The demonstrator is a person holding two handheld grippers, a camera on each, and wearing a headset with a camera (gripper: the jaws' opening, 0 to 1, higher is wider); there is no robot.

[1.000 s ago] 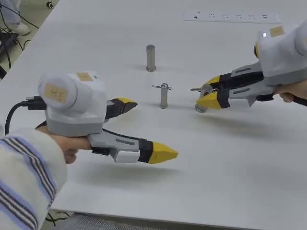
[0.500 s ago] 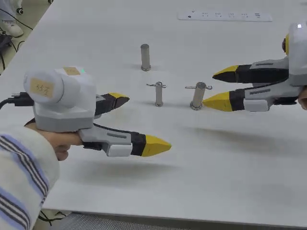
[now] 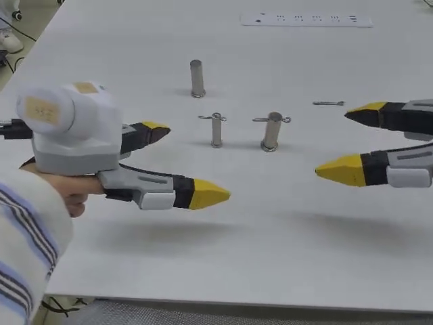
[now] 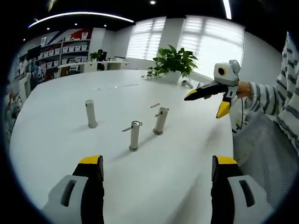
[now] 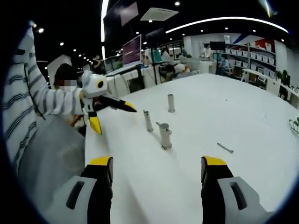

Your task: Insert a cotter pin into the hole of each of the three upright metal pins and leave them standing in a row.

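Note:
Three upright metal pins stand on the white table. The far pin (image 3: 197, 78) (image 4: 90, 113) (image 5: 171, 103) has an empty top. A cotter pin sticks through both the middle pin (image 3: 216, 130) (image 4: 134, 136) (image 5: 148, 121) and the right pin (image 3: 272, 131) (image 4: 160, 121) (image 5: 165, 136). One loose cotter pin (image 3: 328, 103) (image 5: 224, 148) lies flat further right. My right gripper (image 3: 331, 143) (image 5: 156, 163) hovers open and empty, right of the pins. On the near left my left gripper (image 3: 196, 162) (image 4: 159, 163) is open, holding nothing.
A white power strip (image 3: 306, 19) lies at the table's far edge. A person's striped sleeve (image 3: 27, 250) is at the lower left. The table (image 3: 270, 237) is bare in front of the pins.
My right gripper opened off the top of the right pin and drew back to the right, leaving the cotter pin in it. The left gripper stayed open.

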